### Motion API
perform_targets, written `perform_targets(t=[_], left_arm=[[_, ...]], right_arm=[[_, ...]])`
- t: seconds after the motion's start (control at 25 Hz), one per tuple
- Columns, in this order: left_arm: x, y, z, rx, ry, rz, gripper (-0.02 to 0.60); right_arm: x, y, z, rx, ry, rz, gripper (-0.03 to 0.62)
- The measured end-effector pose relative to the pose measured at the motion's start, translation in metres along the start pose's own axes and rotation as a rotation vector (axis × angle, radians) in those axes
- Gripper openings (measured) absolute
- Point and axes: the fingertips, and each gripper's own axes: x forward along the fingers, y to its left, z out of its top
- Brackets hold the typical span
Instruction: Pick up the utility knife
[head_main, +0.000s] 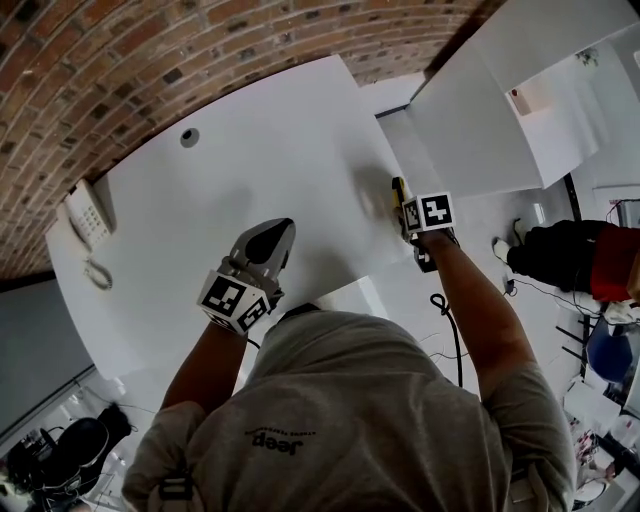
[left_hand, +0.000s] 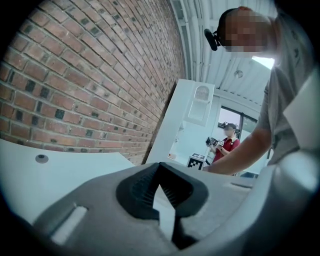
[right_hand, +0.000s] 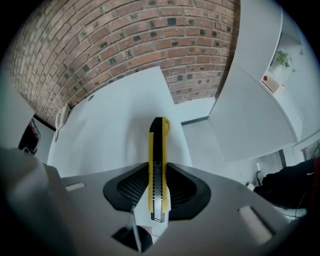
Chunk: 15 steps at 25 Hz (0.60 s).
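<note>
The yellow and black utility knife (head_main: 399, 197) lies at the right edge of the white table (head_main: 250, 160). My right gripper (head_main: 407, 218) points steeply down over it. In the right gripper view the knife (right_hand: 158, 135) runs lengthwise between the dark pads (right_hand: 131, 186), which close against both of its sides near the tips of the right gripper (right_hand: 158, 164). My left gripper (head_main: 275, 228) hovers over the table's near middle, well left of the knife. Seen in its own view, the left gripper (left_hand: 160, 165) has its tips together and holds nothing.
A white telephone (head_main: 85, 215) with a coiled cord sits at the table's left end, and a round cable hole (head_main: 189, 137) lies near the brick wall. White cabinets (head_main: 500, 100) stand right of the table. A person in a red shirt (left_hand: 227, 142) stands beyond.
</note>
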Motion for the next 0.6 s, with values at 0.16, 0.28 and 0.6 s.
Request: perform_targets(t=[0.16,0.28,0.6], left_arm=[[0.015,-0.017,0.01,0.024,-0.003,-0.049,-0.002],[0.027,-0.032,0.015,0.038,0.002,-0.092,-0.002],[0.064,-0.091,0.021,0.093,0.038,-0.244,-0.002]], right_arm=[[-0.023,0.0,-0.001,0.046,-0.051,0.036,0.124],[-0.04,-0.009,-0.002,0.043,-0.103,0.033,0.124],[-0.092,-0.043,-0.033,0.132,-0.208,0.026,0.124]])
